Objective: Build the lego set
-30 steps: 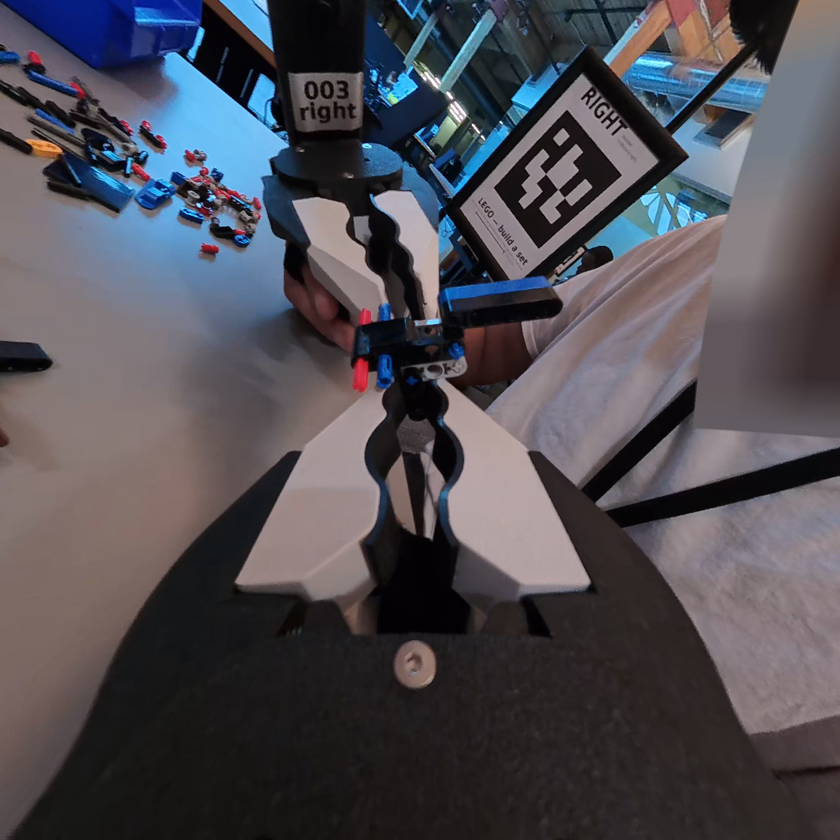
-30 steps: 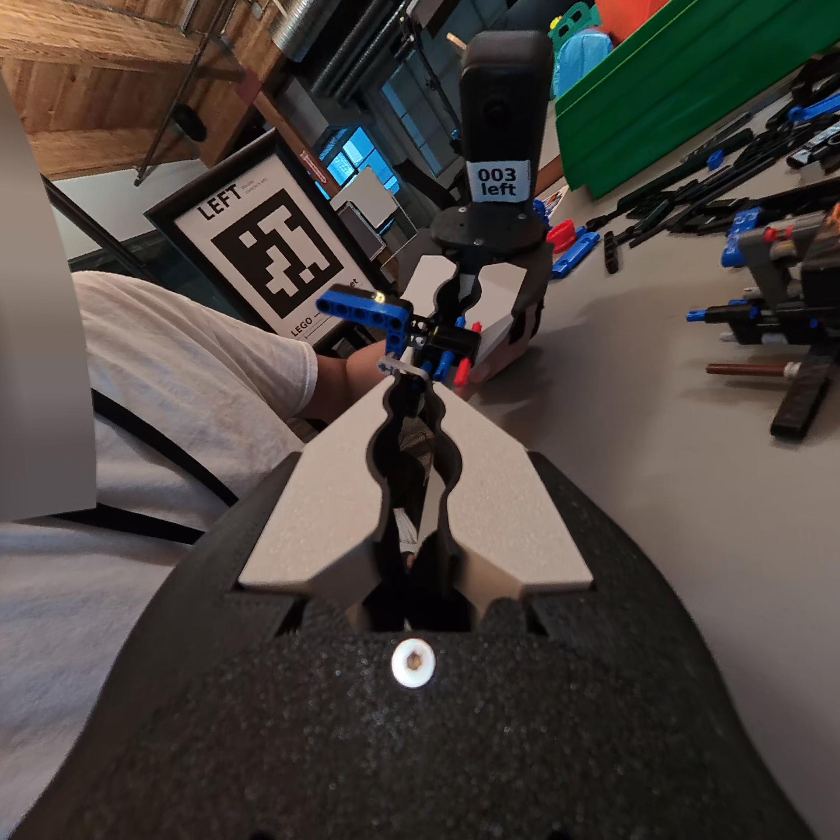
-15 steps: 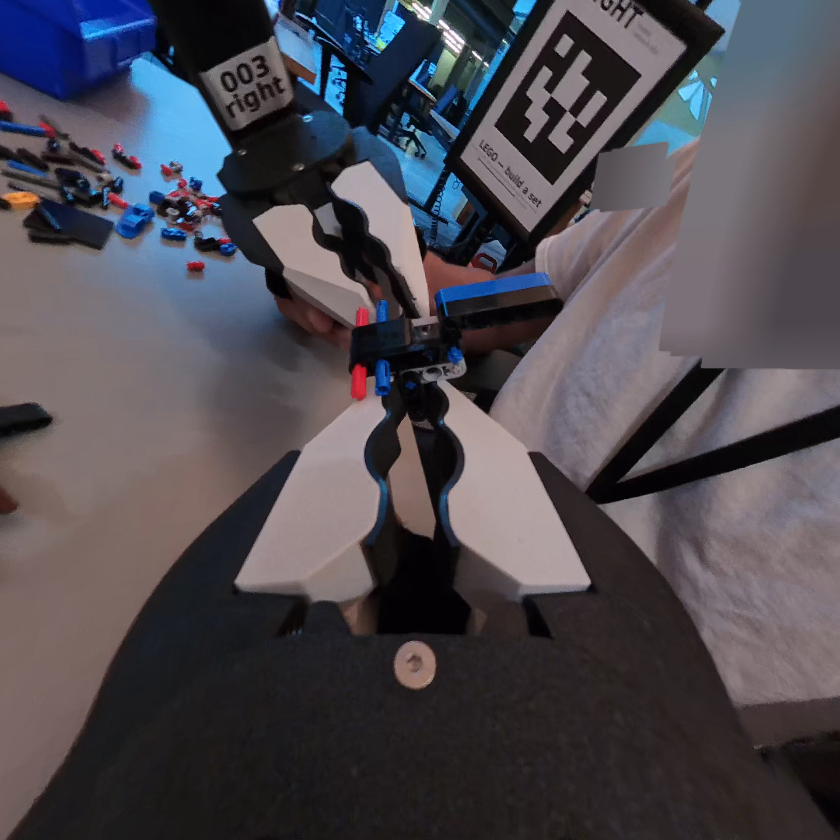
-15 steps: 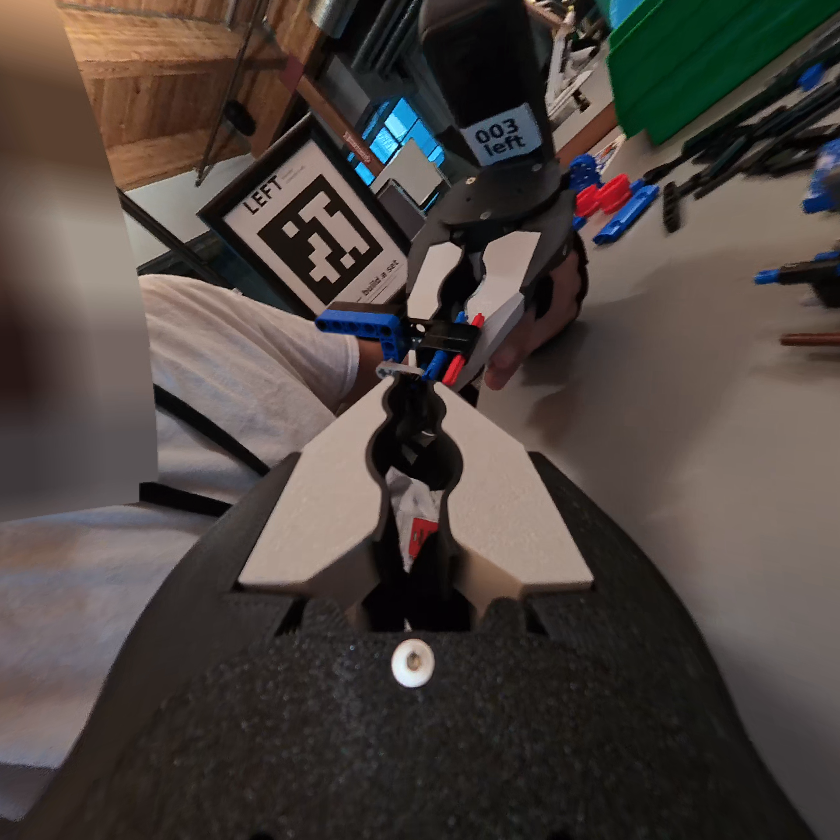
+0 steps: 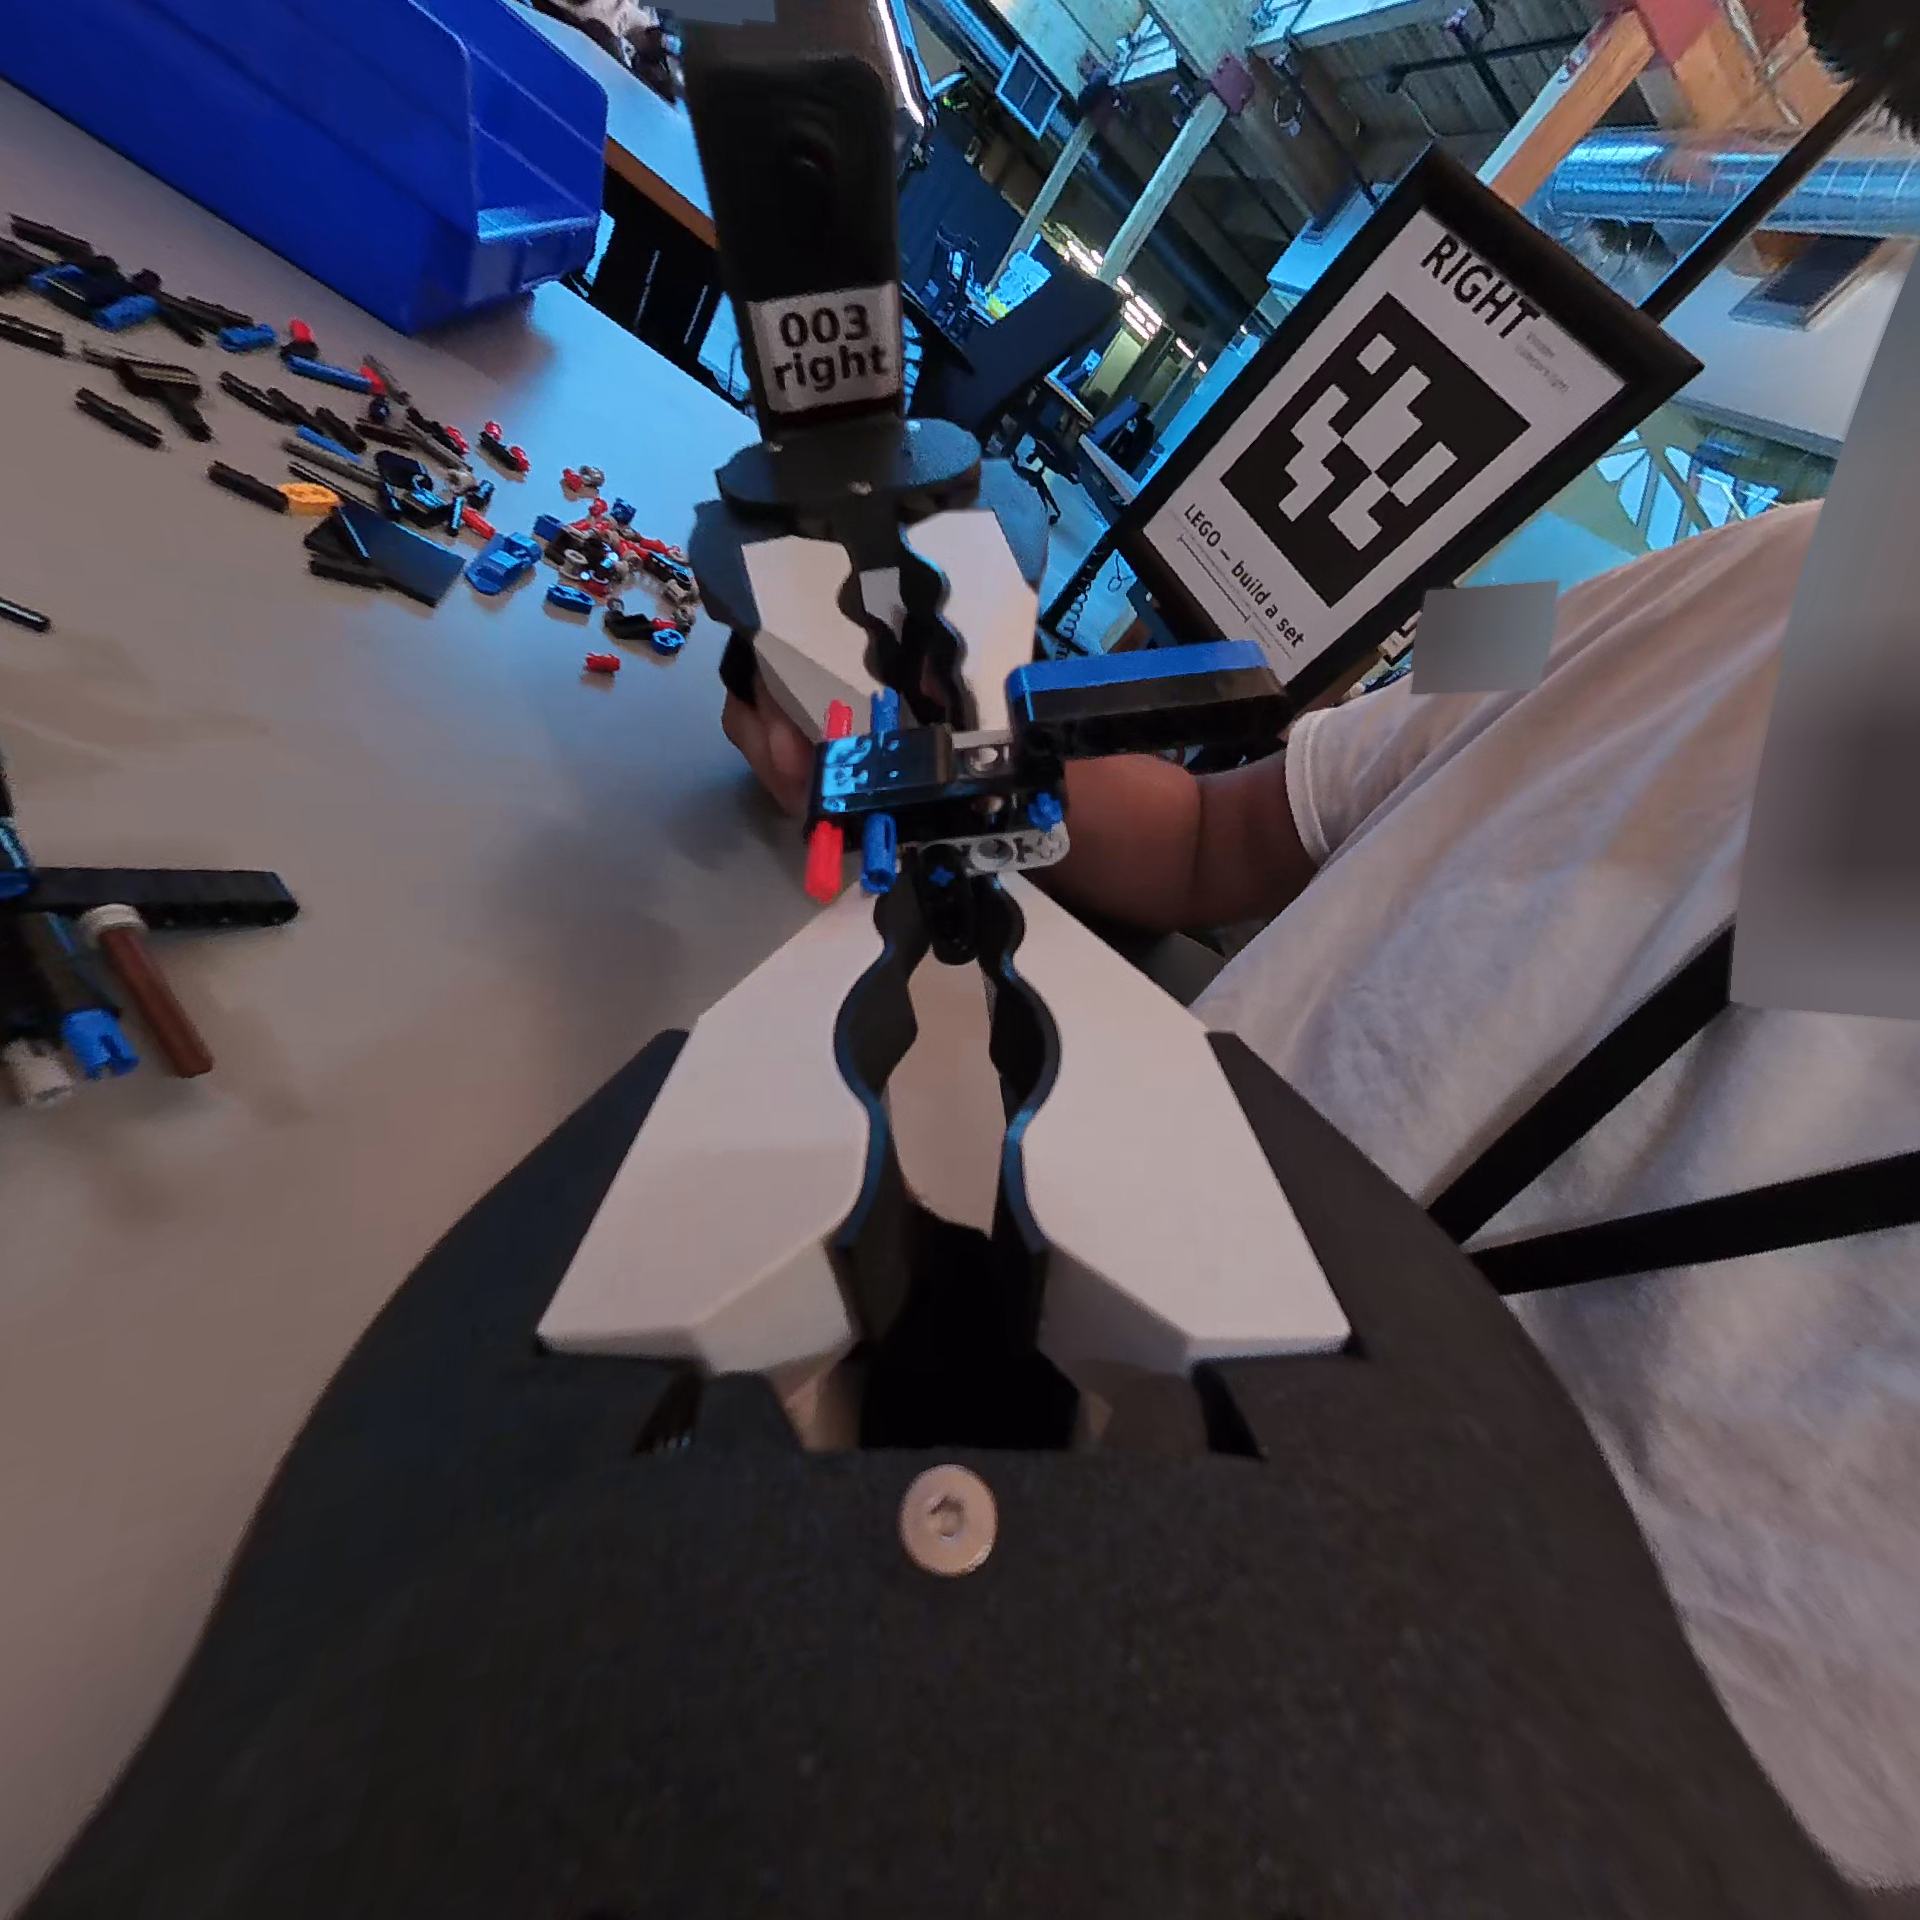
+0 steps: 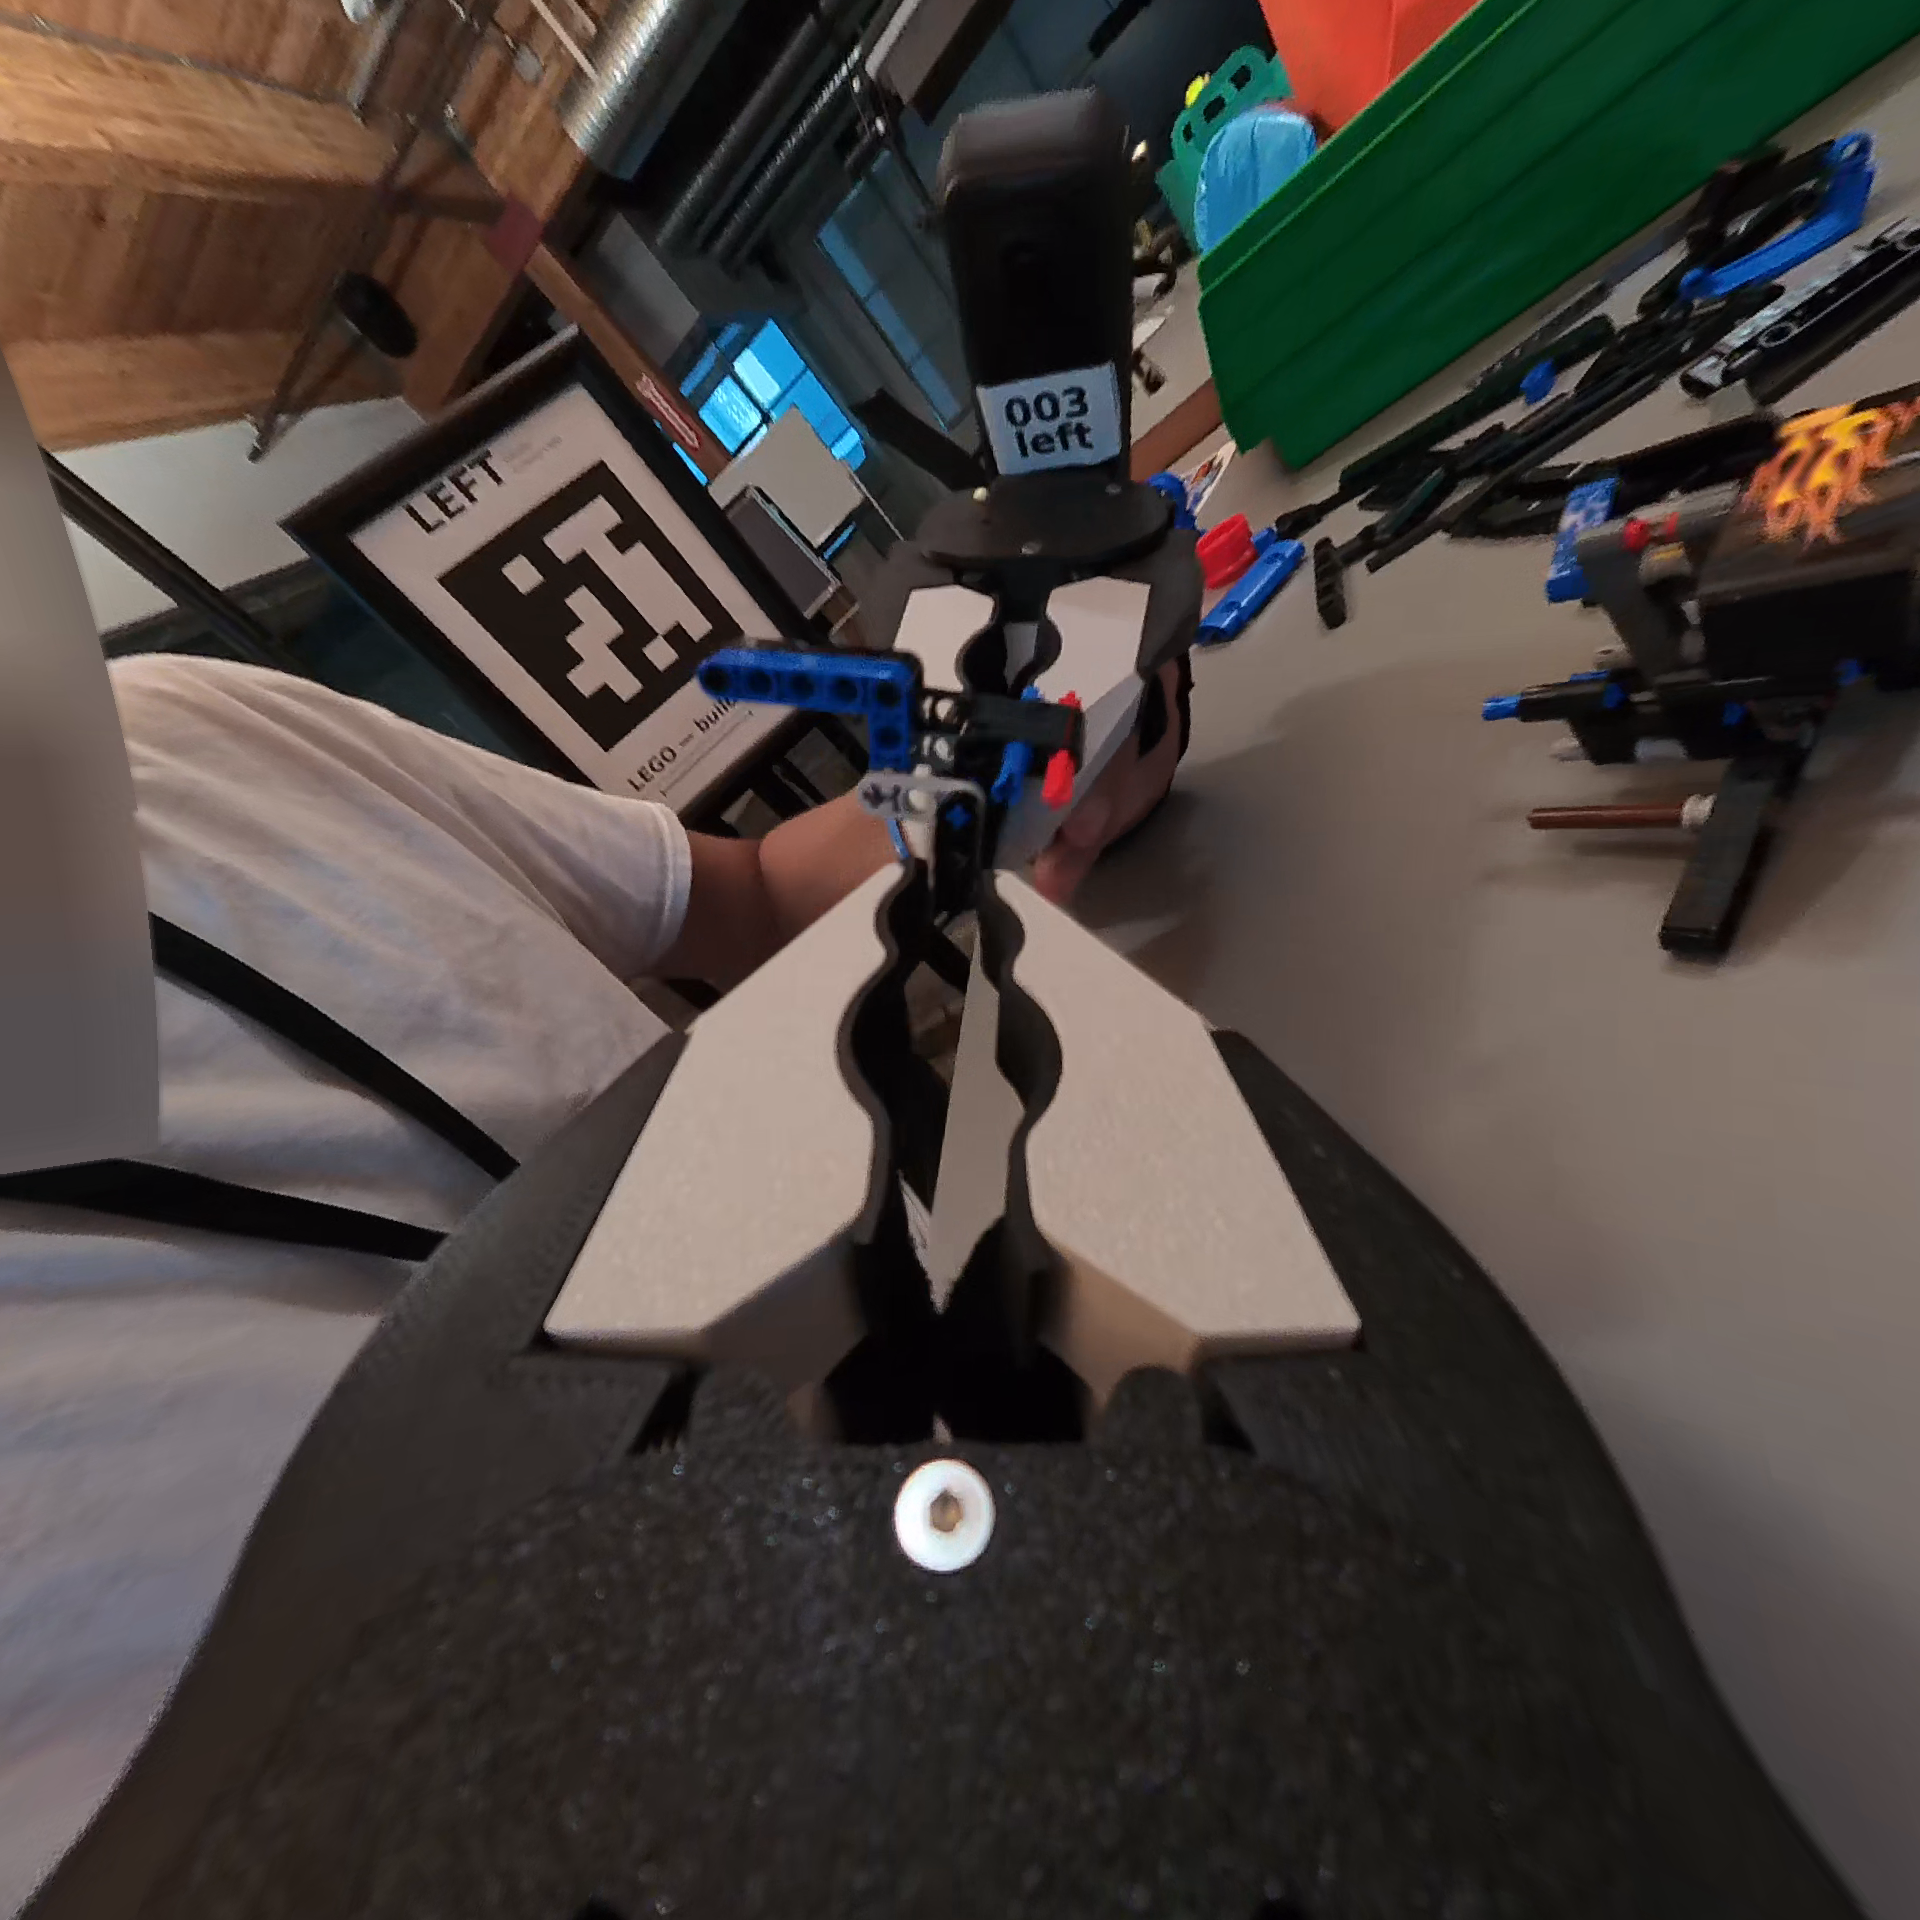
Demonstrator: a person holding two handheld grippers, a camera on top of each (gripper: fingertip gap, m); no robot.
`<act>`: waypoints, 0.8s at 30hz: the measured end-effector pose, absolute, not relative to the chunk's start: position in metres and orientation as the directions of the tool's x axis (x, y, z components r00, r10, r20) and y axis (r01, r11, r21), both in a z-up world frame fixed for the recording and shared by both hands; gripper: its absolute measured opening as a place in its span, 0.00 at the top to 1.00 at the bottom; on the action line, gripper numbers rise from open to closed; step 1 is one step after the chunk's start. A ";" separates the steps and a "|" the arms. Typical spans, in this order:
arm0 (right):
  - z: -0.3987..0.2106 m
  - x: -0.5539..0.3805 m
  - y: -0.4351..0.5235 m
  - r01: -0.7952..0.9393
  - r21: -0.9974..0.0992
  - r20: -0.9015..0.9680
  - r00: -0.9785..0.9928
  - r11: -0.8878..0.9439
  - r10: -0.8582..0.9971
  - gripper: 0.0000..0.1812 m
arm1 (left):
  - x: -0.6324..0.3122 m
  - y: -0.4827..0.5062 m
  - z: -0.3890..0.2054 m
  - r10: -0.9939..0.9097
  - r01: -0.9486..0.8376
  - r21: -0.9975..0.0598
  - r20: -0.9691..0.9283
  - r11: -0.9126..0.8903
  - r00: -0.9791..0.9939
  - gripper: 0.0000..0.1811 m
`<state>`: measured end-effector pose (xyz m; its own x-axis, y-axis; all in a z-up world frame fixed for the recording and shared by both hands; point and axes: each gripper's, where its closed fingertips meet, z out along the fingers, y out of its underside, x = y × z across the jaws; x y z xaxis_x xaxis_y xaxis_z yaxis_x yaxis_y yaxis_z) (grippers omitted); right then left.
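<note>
A small lego assembly (image 5: 935,779) of black beams with a blue angled beam (image 5: 1143,681), a red pin and blue pins is held in the air between both grippers, near the table's edge. My left gripper (image 5: 948,920) is shut on its lower black part. My right gripper (image 5: 914,707) comes in from the far side, shut on its upper part. In the right wrist view my right gripper (image 6: 951,899) is shut on a black piece of the assembly (image 6: 940,748), and the left gripper (image 6: 1023,717) grips it from the opposite side.
Loose lego parts (image 5: 582,561) and a blue bin (image 5: 312,156) lie on the grey table (image 5: 416,831). A partly built model (image 6: 1745,623) with a flame sticker, loose beams (image 6: 1558,447) and a green bin (image 6: 1507,260) show in the right view. A person in a white shirt (image 5: 1507,883) sits close. My two grippers' fingertips are within a few centimetres of each other.
Both grippers stay shut on the assembly. The pair tilted half a second ago and has swung back, so more of the table and the partly built model show now.
</note>
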<state>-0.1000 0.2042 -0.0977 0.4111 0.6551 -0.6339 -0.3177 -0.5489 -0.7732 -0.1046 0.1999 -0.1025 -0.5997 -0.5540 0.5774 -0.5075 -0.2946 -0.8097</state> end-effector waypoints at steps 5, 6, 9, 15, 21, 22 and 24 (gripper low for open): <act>-0.102 -0.103 0.206 -0.273 -0.810 -0.582 0.473 -0.518 0.661 0.97 | -0.105 0.201 -0.103 -0.575 -0.497 -0.819 0.563 -0.288 -0.594 0.96; -0.102 -0.103 0.205 -0.272 -0.806 -0.588 0.466 -0.525 0.661 0.97 | -0.105 0.200 -0.103 -0.579 -0.493 -0.823 0.555 -0.281 -0.597 0.96; -0.103 -0.103 0.205 -0.281 -0.773 -0.631 0.429 -0.568 0.646 0.97 | -0.104 0.199 -0.104 -0.593 -0.490 -0.828 0.545 -0.272 -0.593 0.96; -0.104 -0.105 0.203 -0.275 -0.761 -0.646 0.414 -0.588 0.642 0.97 | -0.103 0.195 -0.105 -0.592 -0.491 -0.831 0.539 -0.261 -0.599 0.96; -0.101 -0.098 0.211 -0.277 -0.831 -0.550 0.533 -0.481 0.643 0.94 | -0.097 0.205 -0.104 -0.637 -0.463 -0.835 0.535 -0.297 -0.555 0.96; -0.100 -0.093 0.215 -0.268 -0.859 -0.505 0.588 -0.436 0.633 0.91 | -0.094 0.210 -0.101 -0.673 -0.427 -0.853 0.507 -0.301 -0.538 0.96; -0.092 -0.086 0.221 -0.209 -0.935 -0.346 0.710 -0.286 0.614 0.84 | -0.088 0.222 -0.097 -0.776 -0.331 -0.906 0.402 -0.262 -0.486 0.96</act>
